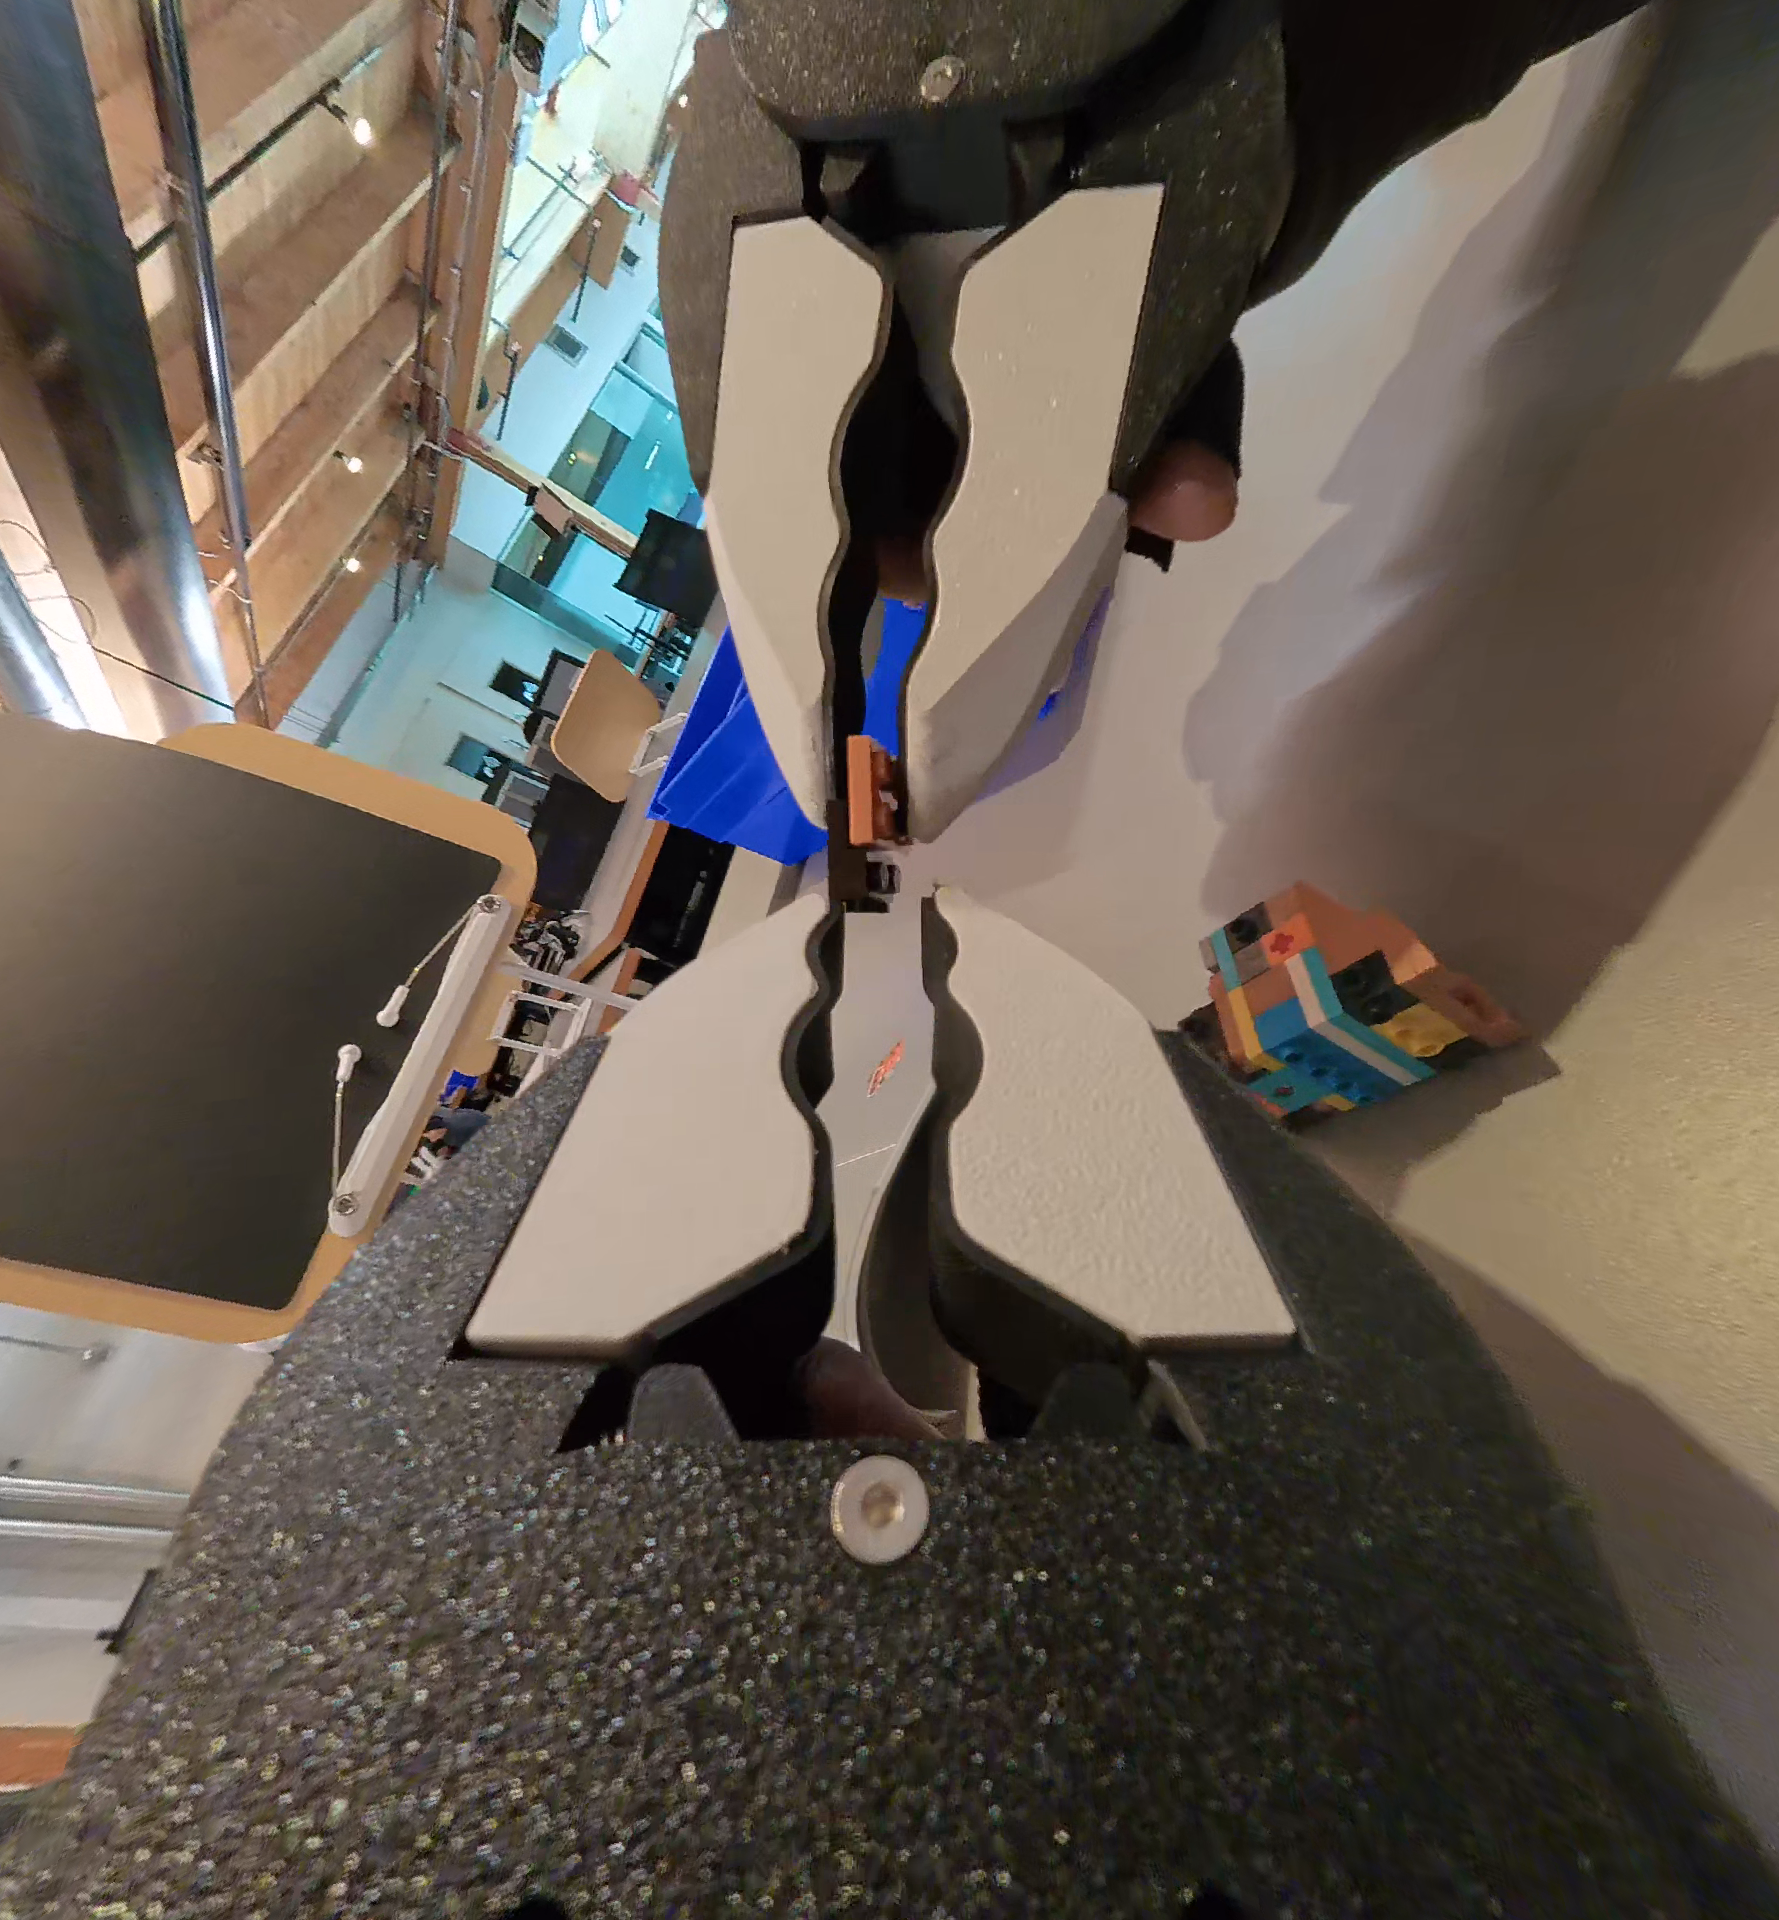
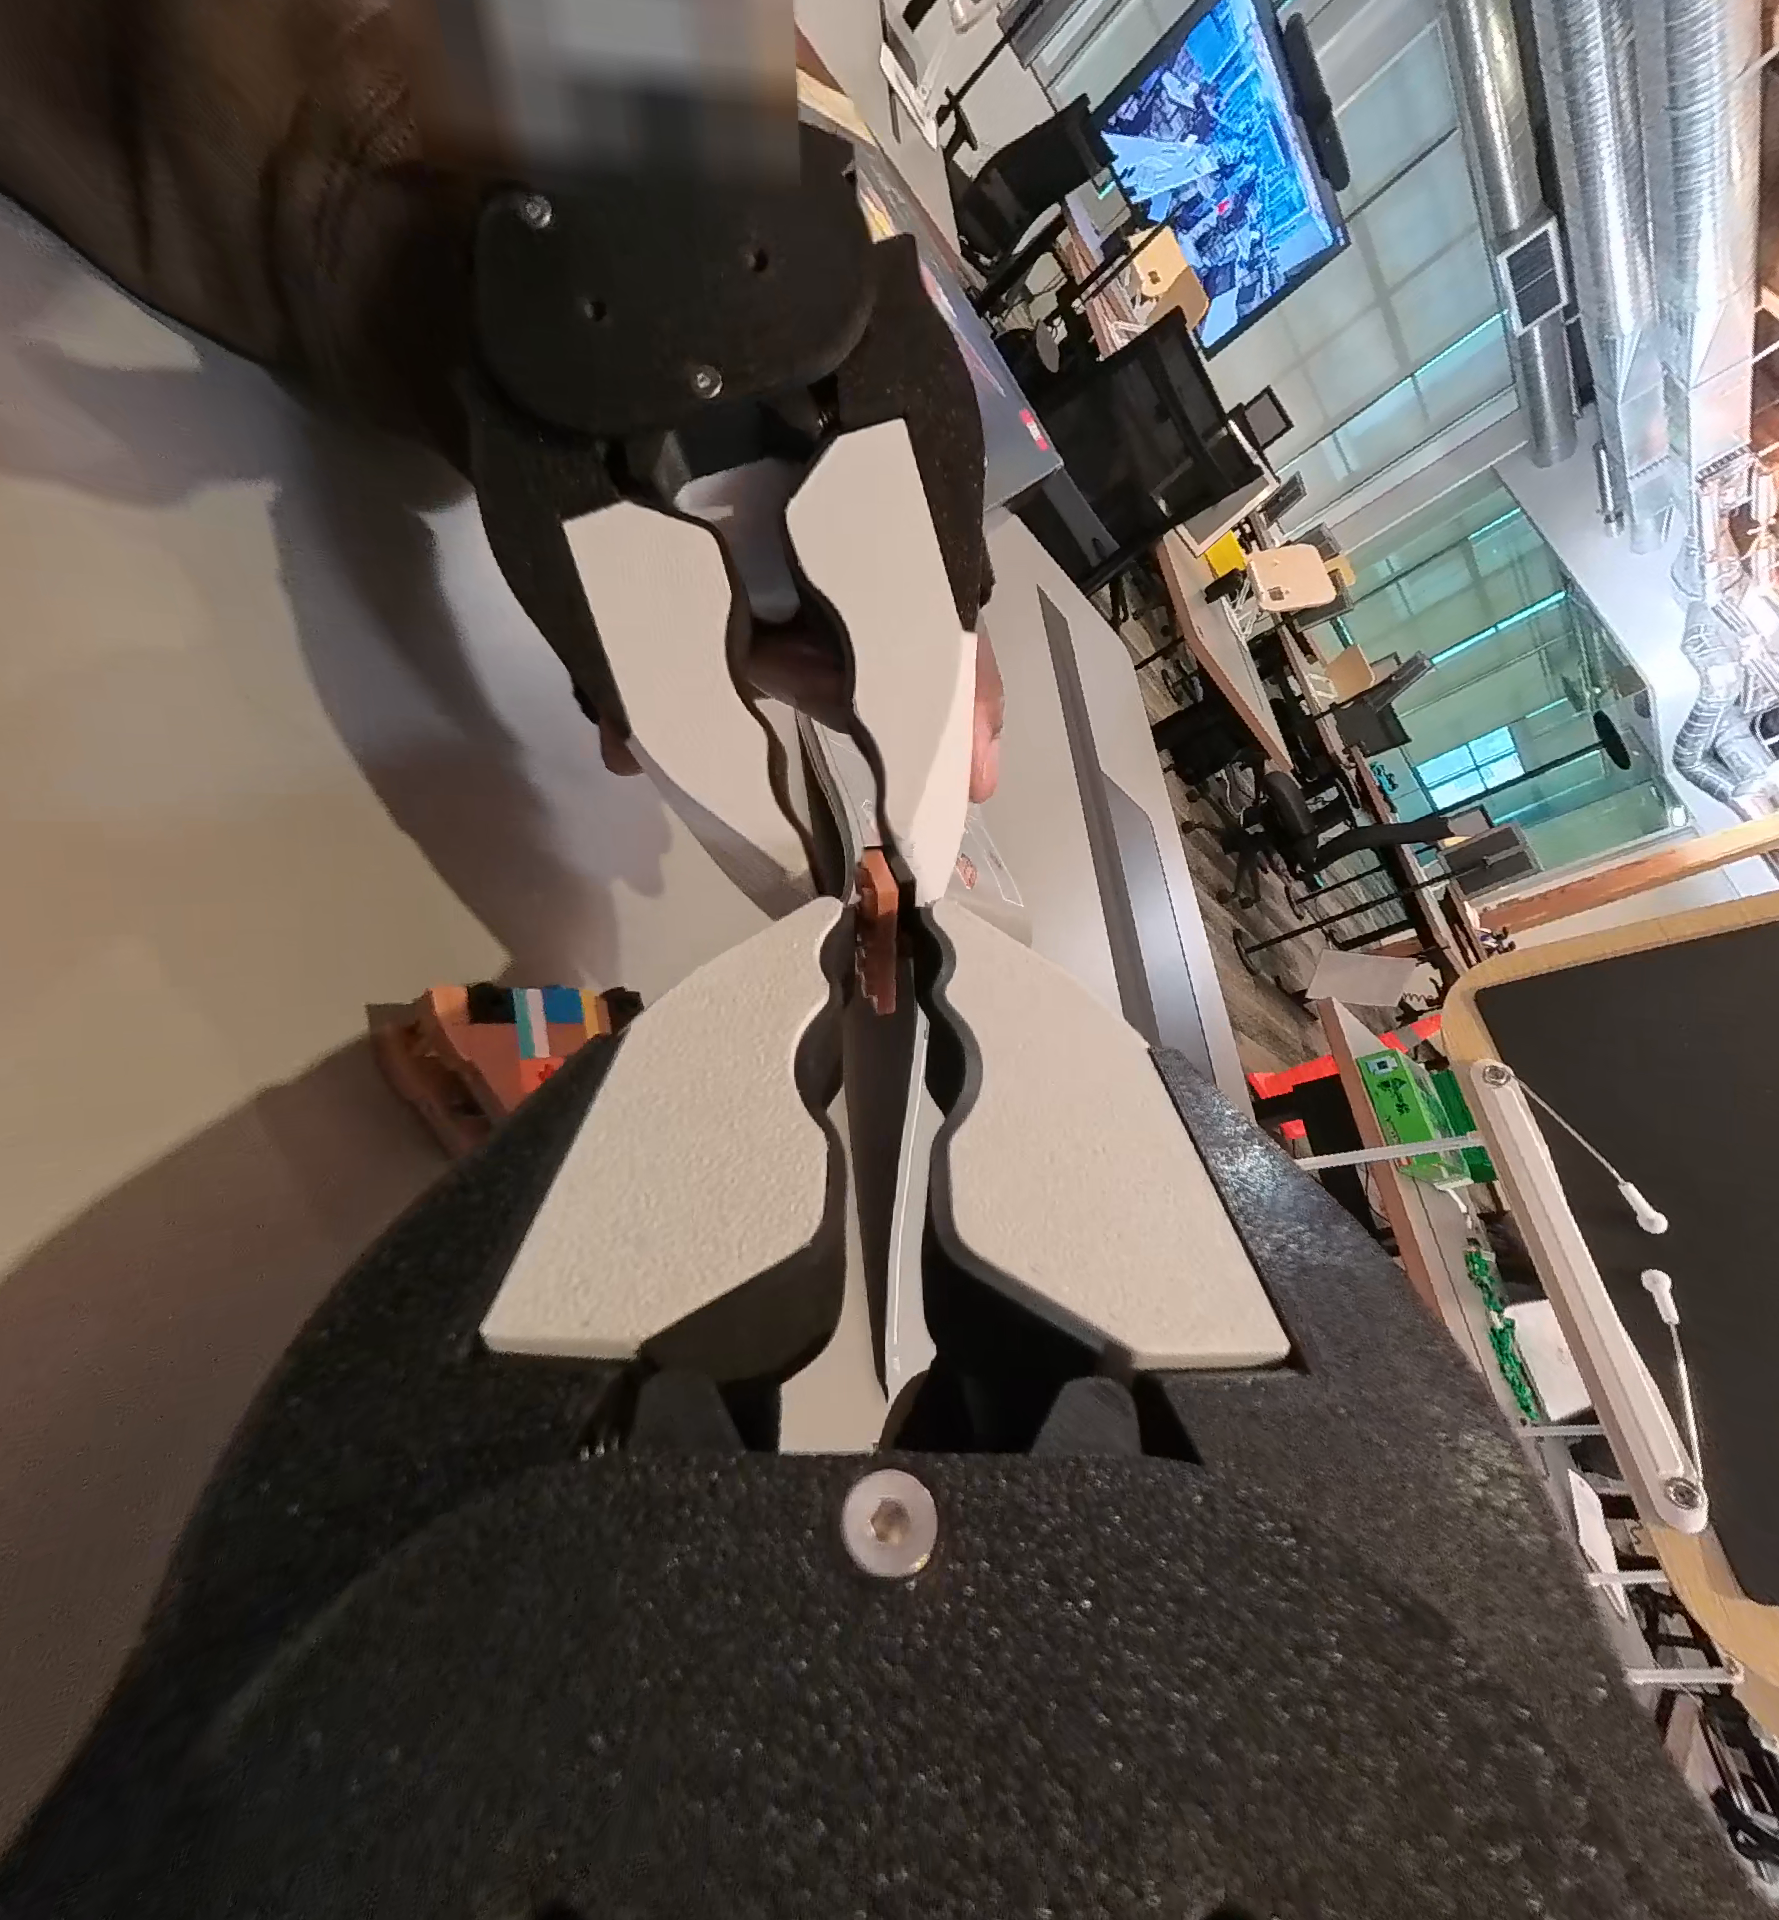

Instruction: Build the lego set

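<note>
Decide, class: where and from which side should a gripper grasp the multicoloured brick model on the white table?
Probably across the multicoloured brick model's flat side walls, coming from above: it is blocky, stands free on the white table, and its top is open.

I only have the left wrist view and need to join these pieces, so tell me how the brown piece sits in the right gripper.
Observer: In the right wrist view the brown piece lies lengthwise between the fingers of the right gripper, reaching back from the tips.
Operator: Report what lies past the table on that side.
Observer: A green box sits next to the black-seated chair.
Operator: Check the built model.
Observer: From this side the model stands on the white table, half hidden behind one finger of the right gripper.
</note>
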`<state>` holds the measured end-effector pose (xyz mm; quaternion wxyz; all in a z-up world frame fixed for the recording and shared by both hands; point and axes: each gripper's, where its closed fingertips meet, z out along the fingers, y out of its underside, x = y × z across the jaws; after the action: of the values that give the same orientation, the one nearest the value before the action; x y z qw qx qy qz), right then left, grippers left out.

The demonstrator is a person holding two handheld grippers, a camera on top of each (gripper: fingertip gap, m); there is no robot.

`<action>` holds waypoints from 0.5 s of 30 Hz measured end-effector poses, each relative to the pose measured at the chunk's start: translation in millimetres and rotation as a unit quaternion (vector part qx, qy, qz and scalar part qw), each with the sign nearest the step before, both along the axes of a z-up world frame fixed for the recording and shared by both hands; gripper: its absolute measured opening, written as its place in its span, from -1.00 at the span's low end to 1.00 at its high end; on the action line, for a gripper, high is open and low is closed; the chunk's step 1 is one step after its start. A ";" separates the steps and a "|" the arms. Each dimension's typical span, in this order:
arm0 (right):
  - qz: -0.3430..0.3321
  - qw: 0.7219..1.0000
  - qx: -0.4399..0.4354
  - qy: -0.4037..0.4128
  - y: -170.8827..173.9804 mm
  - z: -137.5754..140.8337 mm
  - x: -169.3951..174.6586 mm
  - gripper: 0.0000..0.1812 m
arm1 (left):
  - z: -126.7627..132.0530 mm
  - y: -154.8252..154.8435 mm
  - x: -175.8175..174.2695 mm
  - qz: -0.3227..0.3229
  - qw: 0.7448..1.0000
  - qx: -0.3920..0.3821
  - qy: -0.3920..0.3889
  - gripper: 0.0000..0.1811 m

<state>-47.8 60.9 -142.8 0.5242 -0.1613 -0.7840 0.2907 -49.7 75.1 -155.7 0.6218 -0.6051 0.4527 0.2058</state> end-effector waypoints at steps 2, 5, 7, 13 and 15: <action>0.002 1.000 -0.004 0.002 -1.4 0.9 0.6 -0.89 | 1.9 0.1 -0.7 0.002 1.000 0.008 0.002 -0.85; 0.004 1.000 -0.003 0.001 -3.6 0.0 0.8 -0.91 | 5.3 -0.3 -1.3 0.004 1.000 0.021 0.006 -0.87; 0.002 1.000 -0.001 0.002 -3.7 -0.7 0.5 -0.91 | 5.3 -0.5 -1.6 0.005 1.000 0.023 0.011 -0.87; -0.003 1.000 -0.014 0.010 -2.1 1.1 -0.5 -0.90 | 7.9 -0.6 -2.6 0.011 1.000 0.027 0.012 -0.88; -0.008 1.000 -0.023 0.013 -0.1 2.2 -1.9 -0.89 | 8.0 -1.1 -1.9 0.011 1.000 0.026 0.013 -0.89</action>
<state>-49.7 60.8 -140.6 0.5330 -0.1762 -0.7687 0.3066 -51.6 74.1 -147.8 0.6290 -0.5909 0.4489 0.2317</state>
